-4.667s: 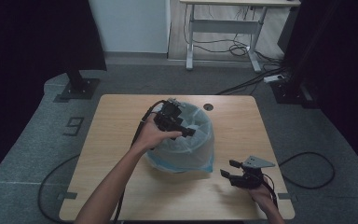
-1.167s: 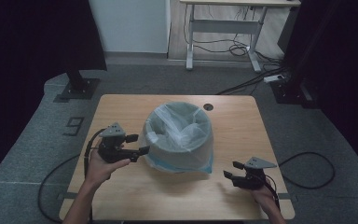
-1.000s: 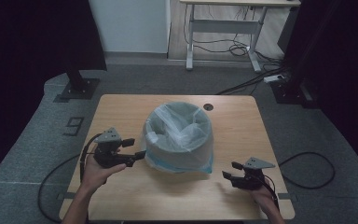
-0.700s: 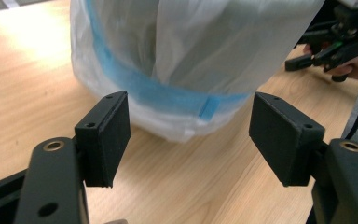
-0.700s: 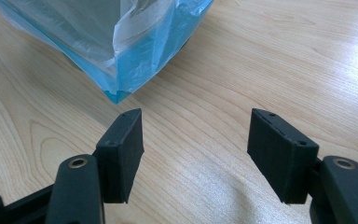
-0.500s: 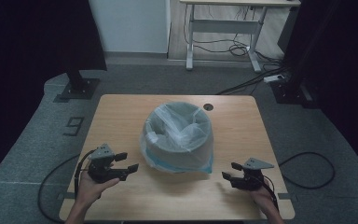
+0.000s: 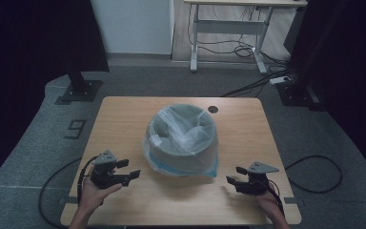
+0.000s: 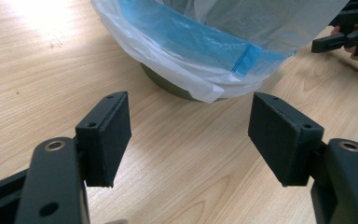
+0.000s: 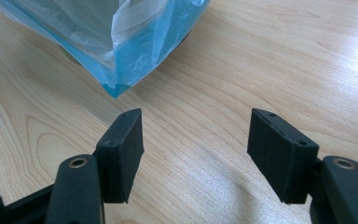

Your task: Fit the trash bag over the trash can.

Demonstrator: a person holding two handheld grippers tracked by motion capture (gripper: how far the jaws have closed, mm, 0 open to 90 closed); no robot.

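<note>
Resting low at the near edge of the table (image 7: 124,109), both grippers sit clear of the work, which reads as a pause with the lining job looking complete rather than a grasp in progress. Nearest on the person's left, the left gripper (image 7: 132,174) lies in a hand propped on the wood, its jaws spread apart with nothing between them, aimed inward toward the bin's base; in the left gripper view only bare wood grain lies between its pads (image 8: 109,133). On the opposite near corner the right gripper (image 7: 230,180) mirrors that pose, jaws likewise standing apart and empty, pointing inward across the tabletop. Farther in, at the middle of the table between the two tools, stands the bin (image 7: 183,155), upright. Its plastic bag (image 7: 183,131) is draped over the rim and hangs down the outside, so the liner stays put unaided, its blue-tinted edge (image 9: 135,51) reaching almost to the wood.
</note>
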